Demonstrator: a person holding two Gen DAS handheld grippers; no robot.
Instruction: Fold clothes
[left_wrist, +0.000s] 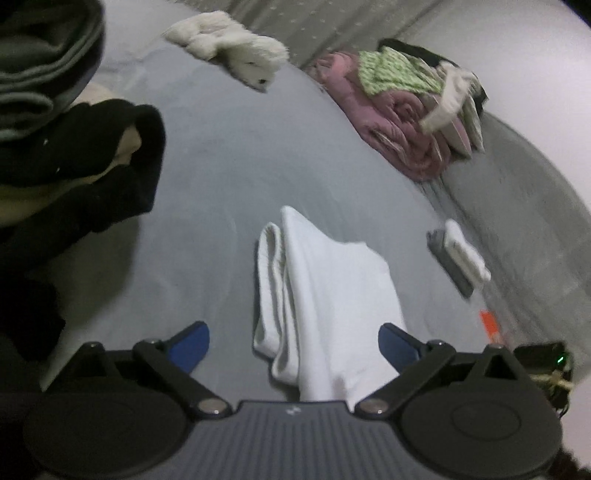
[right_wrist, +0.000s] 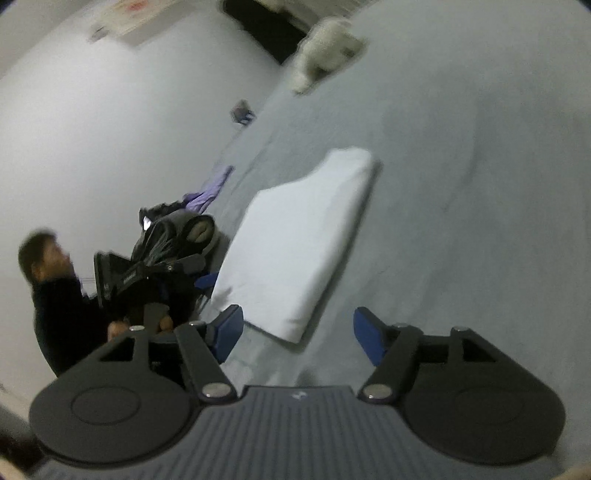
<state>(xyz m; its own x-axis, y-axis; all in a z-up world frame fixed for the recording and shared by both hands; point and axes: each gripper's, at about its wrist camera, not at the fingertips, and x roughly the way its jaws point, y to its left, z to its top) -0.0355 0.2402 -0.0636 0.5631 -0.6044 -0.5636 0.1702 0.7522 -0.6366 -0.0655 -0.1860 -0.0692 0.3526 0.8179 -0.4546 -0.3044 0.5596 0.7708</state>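
A folded white garment (left_wrist: 325, 295) lies on the grey bed sheet (left_wrist: 229, 155). In the left wrist view its near end reaches in between the fingers of the left hand-held gripper (left_wrist: 293, 345), which stand spread wide; the right blue pad (left_wrist: 397, 345) sits just at the cloth's edge, the left pad well clear of it, and neither presses on it. The garment shows a rolled fold along its left side and a flatter layer over the top.

In the right wrist view the same white garment (right_wrist: 295, 243) lies as a long, neatly folded slab ahead of the right hand-held gripper (right_wrist: 298, 334). These fingers are spread too, with nothing between them but sheet; the left blue pad (right_wrist: 229, 332) is near the garment's lower corner, and whether it touches is not clear.

Further out in the left view, a pile of dark clothing (left_wrist: 74, 166) is heaped at the left, a white plush toy (left_wrist: 236, 48) lies near the far end of the bed, and a stack of pink and green folded clothes (left_wrist: 406, 107) sits at the right. A small white and grey item (left_wrist: 458, 254) lies near the bed's right edge.

In the right view, a person in dark clothing (right_wrist: 62, 295) is at the left, beside a dark bundle (right_wrist: 173, 236), against a pale wall (right_wrist: 92, 129).
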